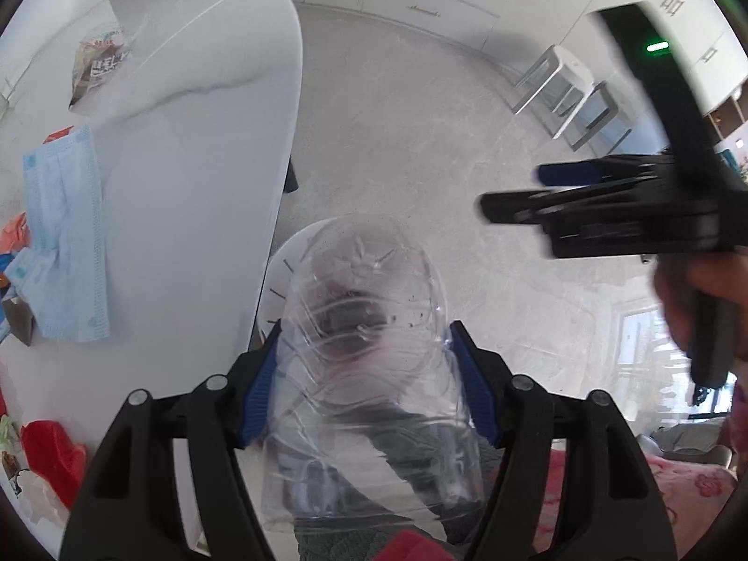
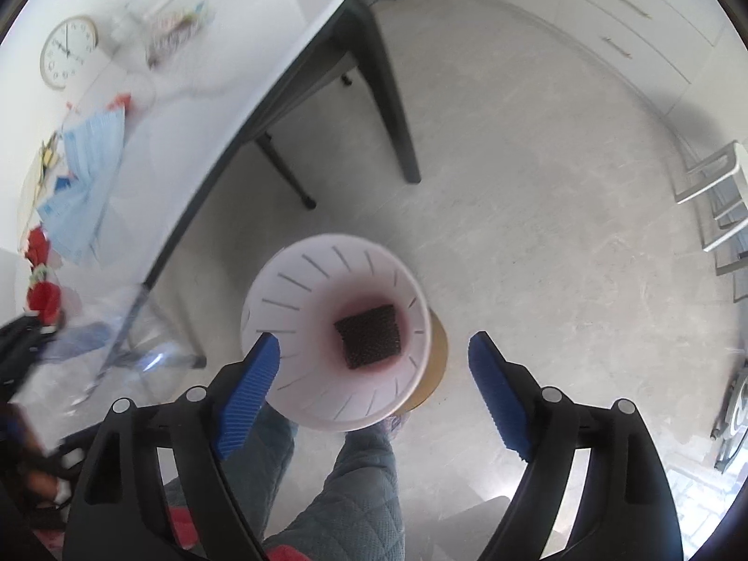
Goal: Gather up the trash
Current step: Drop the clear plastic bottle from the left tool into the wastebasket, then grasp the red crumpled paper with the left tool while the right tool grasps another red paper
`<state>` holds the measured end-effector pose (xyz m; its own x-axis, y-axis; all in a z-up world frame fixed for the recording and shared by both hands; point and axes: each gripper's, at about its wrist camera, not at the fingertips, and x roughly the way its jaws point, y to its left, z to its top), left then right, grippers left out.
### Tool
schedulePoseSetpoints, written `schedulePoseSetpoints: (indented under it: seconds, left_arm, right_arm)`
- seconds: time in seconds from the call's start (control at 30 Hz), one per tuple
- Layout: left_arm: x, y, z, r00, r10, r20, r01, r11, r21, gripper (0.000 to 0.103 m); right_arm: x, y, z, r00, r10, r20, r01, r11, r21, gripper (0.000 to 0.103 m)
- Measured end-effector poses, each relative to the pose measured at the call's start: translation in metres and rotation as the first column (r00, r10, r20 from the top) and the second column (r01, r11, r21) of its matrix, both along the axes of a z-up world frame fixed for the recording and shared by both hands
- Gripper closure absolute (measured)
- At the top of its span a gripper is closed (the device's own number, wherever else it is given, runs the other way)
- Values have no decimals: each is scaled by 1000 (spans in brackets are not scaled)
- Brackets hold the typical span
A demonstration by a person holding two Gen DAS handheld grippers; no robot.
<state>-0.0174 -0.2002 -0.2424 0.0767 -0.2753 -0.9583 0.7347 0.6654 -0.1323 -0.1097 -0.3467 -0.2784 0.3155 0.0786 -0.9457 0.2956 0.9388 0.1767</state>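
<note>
My left gripper (image 1: 364, 332) is shut on a clear, crumpled plastic bottle (image 1: 369, 374), with both blue pads against its sides. The bottle hangs base-down over a white slotted bin (image 1: 292, 252) on the floor beside the table. The right wrist view looks straight down into this bin (image 2: 299, 290), where a dark square pad (image 2: 369, 336) lies at the bottom. Above the bin, my right gripper (image 2: 374, 341) is open with nothing between its fingers. It also shows blurred at the right of the left wrist view, right gripper (image 1: 512, 189).
The white table (image 1: 196, 163) carries blue face masks (image 1: 65, 233), a snack wrapper (image 1: 98, 65) and red scraps (image 1: 46, 449). Its dark legs (image 2: 392, 107) stand behind the bin. White stools (image 1: 561, 89) are across the grey floor. The person's quilted trouser legs (image 2: 336, 491) are below.
</note>
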Motion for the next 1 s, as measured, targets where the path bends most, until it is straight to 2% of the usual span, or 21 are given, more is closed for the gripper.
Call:
schedulePoseSetpoints:
  seconds: [0.07, 0.17, 0.33, 0.4, 0.5, 0.6, 0.73, 0.87, 0.93, 1.0]
  left_arm:
    - [3, -5, -3, 1000, 16, -2, -16, 1000, 14, 21]
    - [5, -5, 6, 1000, 24, -13, -24, 1000, -8, 19]
    - [5, 16, 54, 996, 75, 47, -71, 995, -75, 17]
    - [8, 34, 78, 990, 124, 72, -116, 987, -115, 10]
    - [12, 71, 116, 967, 223, 126, -201, 965, -167, 8]
    - [22, 115, 144, 930, 332, 155, -306, 936, -174, 8]
    - [34, 188, 163, 850, 494, 185, -469, 868, -165, 8]
    - [37, 261, 176, 770, 603, 207, -580, 798, -165, 8]
    - [39, 291, 177, 743, 634, 215, -612, 773, -165, 8]
    - [43, 321, 174, 726, 651, 221, -631, 759, -163, 8]
  right_arm:
    - [-6, -2, 11, 1000, -10, 19, 10, 1000, 1, 20]
    - [4, -2, 24, 999, -9, 39, 9, 1000, -2, 20]
    - [13, 6, 59, 994, 19, 106, -17, 1000, -19, 20]
    - [19, 17, 78, 988, 47, 146, -43, 999, -30, 20]
    - [31, 43, 115, 970, 112, 218, -99, 993, -71, 9]
    - [45, 80, 151, 939, 193, 285, -168, 980, -110, 5]
    - [65, 125, 182, 904, 260, 340, -231, 965, -123, 2]
    - [81, 172, 196, 871, 325, 368, -301, 946, -123, 2]
    - [86, 199, 197, 855, 368, 366, -344, 930, -131, 2]
    - [91, 224, 195, 840, 409, 357, -385, 912, -139, 2]
